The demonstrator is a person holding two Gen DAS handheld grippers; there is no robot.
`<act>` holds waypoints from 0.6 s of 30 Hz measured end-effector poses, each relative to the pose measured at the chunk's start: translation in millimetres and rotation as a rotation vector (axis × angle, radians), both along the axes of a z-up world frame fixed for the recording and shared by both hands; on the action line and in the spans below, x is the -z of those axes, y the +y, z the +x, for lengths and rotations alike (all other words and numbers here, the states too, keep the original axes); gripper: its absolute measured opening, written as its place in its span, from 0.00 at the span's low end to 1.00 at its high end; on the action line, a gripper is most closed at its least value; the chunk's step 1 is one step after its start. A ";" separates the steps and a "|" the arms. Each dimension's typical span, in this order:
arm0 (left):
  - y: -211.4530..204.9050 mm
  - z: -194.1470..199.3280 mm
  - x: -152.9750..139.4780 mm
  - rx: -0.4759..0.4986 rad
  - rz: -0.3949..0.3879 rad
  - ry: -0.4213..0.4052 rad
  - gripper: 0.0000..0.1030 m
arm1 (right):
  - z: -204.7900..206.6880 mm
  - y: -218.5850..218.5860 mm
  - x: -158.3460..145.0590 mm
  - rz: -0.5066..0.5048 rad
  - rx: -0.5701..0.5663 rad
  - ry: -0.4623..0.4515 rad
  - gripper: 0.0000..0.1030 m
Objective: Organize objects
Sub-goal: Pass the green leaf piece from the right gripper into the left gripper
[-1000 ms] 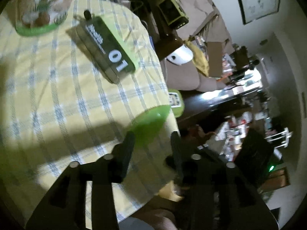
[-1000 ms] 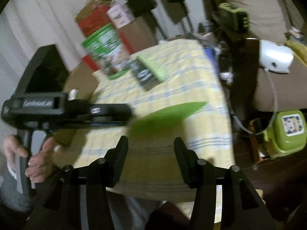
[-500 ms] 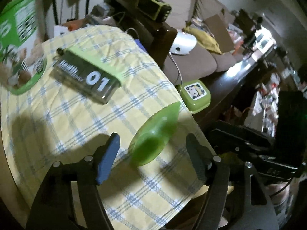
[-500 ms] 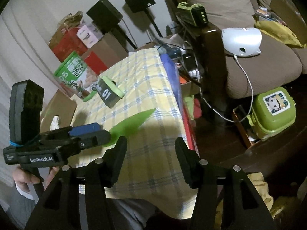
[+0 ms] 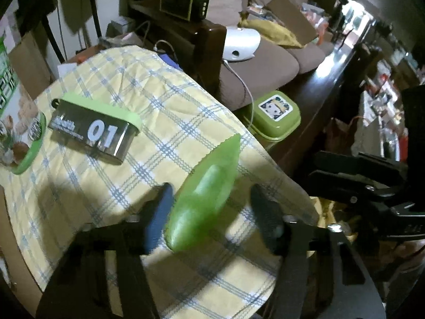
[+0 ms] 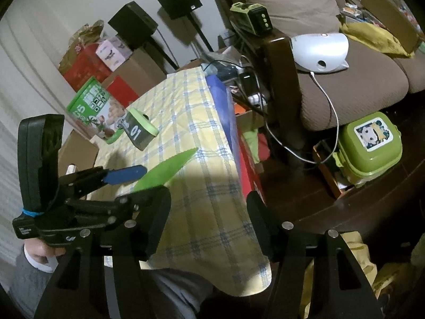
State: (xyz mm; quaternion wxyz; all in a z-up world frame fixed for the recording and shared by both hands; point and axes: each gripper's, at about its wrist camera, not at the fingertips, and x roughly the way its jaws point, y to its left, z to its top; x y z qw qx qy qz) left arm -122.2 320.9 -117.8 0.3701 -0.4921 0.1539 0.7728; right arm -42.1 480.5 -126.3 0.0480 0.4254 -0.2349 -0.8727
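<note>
A green leaf-shaped plastic piece (image 5: 204,194) lies on the yellow checked tablecloth (image 5: 111,175) between the fingers of my left gripper (image 5: 212,210), which is open around it without gripping. The piece also shows in the right wrist view (image 6: 166,170), next to the left gripper's blue pad (image 6: 124,174). My right gripper (image 6: 208,220) is open and empty over the table's near right edge. A dark tin marked "01" with a green lid (image 5: 95,130) and a green snack canister (image 5: 18,133) stand further back on the cloth.
A brown sofa (image 6: 345,85) with a white device (image 6: 321,50) stands right of the table. A green lunch box (image 6: 369,146) sits on the floor below. Cables and a dark wooden post (image 6: 279,79) are beside the table edge. Cardboard boxes (image 6: 87,63) and speakers are behind.
My left gripper opened and let go of the green piece, which now rests on the cloth. Both grippers pulled back and tilted, widening the view; the right gripper moved toward the table's right edge.
</note>
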 end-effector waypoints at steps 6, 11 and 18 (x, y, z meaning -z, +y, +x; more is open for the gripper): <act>-3.2 5.4 -0.4 -0.015 0.008 0.011 0.32 | 2.6 -1.6 2.6 0.010 -0.001 -0.012 0.59; -15.6 9.5 -2.7 -0.043 0.042 -0.014 0.31 | 5.0 -4.9 -4.3 0.020 -0.004 0.000 0.59; -50.8 14.8 -23.6 -0.124 0.129 -0.012 0.31 | 4.3 -14.0 -14.7 0.032 -0.018 0.020 0.59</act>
